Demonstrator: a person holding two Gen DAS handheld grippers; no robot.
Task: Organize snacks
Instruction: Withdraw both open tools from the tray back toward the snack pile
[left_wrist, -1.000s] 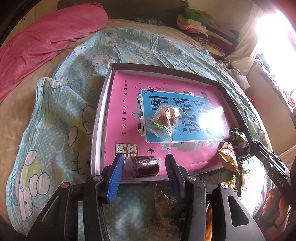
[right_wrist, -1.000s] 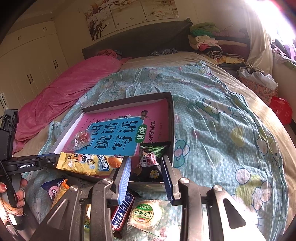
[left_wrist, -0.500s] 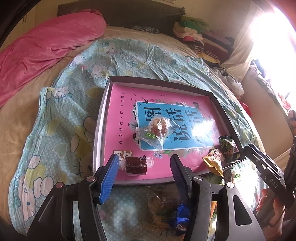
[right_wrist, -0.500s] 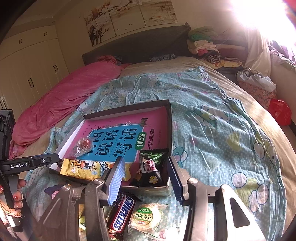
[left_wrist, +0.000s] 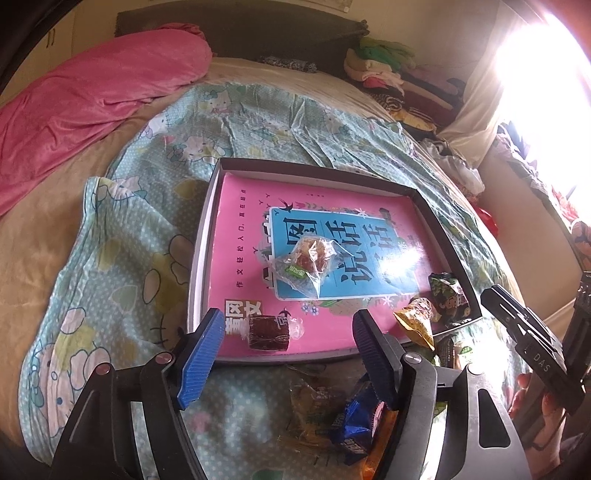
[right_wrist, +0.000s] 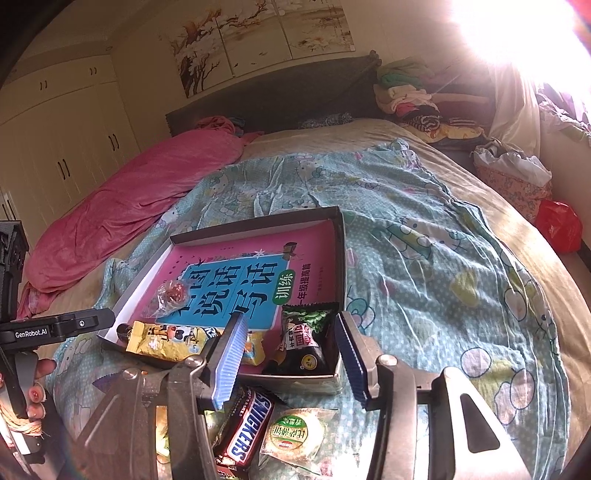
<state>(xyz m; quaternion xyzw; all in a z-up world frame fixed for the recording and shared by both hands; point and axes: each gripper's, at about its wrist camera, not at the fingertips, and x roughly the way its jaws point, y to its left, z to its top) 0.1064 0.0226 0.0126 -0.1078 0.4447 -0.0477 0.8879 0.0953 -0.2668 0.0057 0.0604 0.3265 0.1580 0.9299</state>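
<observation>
Left wrist view: one shallow box (left_wrist: 201, 254) lies on the patterned bedspread (left_wrist: 122, 266) at frame centre, with one pink and blue book (left_wrist: 332, 258) flat inside it. Four snacks sit in the box: one dark brown wrapped block (left_wrist: 267, 332) at its lower edge, one clear-wrapped pastry (left_wrist: 308, 260) on the book's blue panel, one yellow packet (left_wrist: 415, 325) and one green and black packet (left_wrist: 448, 293) at the lower right corner. The left gripper (left_wrist: 288, 343) has just been opening its jaws; they stand wide apart with nothing held, and the brown block lies between and beyond the blue pads (left_wrist: 199, 358), untouched. Below the box, loose on the bedspread, lie one yellowish wrapper (left_wrist: 306, 406) and one blue wrapper (left_wrist: 354, 421). The other tool's black body shows at lower right.

Right wrist view: the same box (right_wrist: 338, 258) sits at centre left. The right gripper (right_wrist: 290, 350) has just been parting its jaws; they stand moderately apart and grasp nothing. The green and black packet (right_wrist: 304, 339) stands in the box's near right corner, seen between the pads but clear of both. One yellow packet (right_wrist: 166, 339) lies over the box's near edge at left. Outside, at bottom centre, lie one Snickers bar (right_wrist: 245, 432) and one round green-labelled pastry (right_wrist: 295, 432). One pink quilt (right_wrist: 140, 199) lies at upper left.
</observation>
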